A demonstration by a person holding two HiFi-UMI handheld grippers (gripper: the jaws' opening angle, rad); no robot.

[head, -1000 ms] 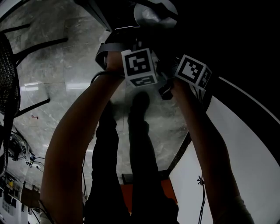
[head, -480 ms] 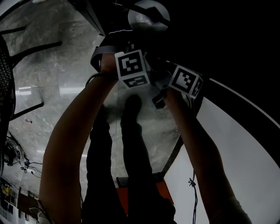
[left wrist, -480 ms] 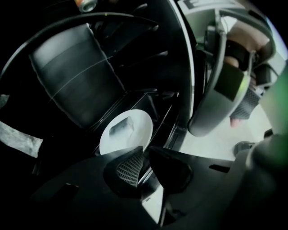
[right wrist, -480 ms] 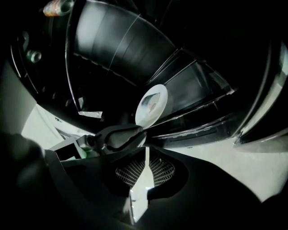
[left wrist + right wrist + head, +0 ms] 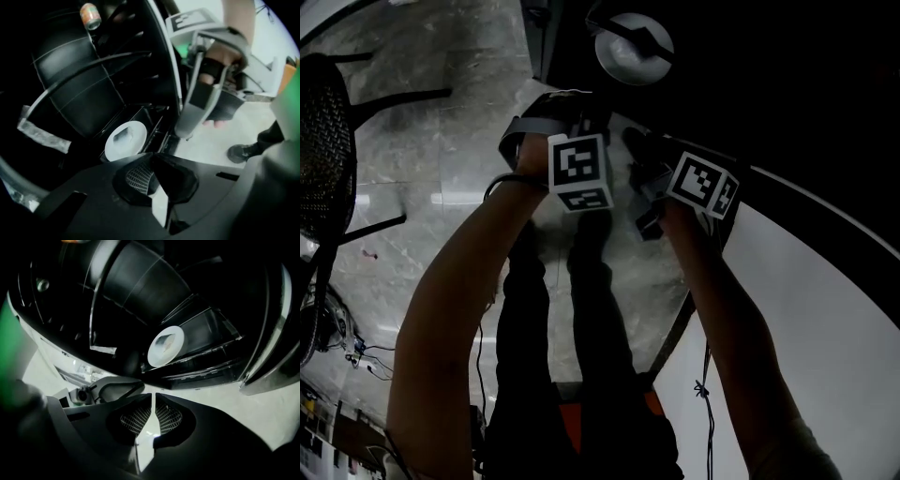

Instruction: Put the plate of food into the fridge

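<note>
Two tongs, and holds nothing in either. Closes the left tongs (image 5: 152, 159) tip to tip on empty air; has the right tongs (image 5: 153, 397) pressed together, with only a bare slit between. Sees the white plate (image 5: 124, 140) of food (image 5: 123, 135) lying flat in a low compartment of the dark fridge (image 5: 206, 329), well apart from both tongs. Stands on pale marbled floor (image 5: 441, 141).

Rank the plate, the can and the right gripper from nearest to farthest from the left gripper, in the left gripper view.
1. right gripper, close alongside, right.
2. plate, ahead inside the fridge.
3. can, deeper in, top left.
The left gripper jaws are closing, nothing between them.
</note>
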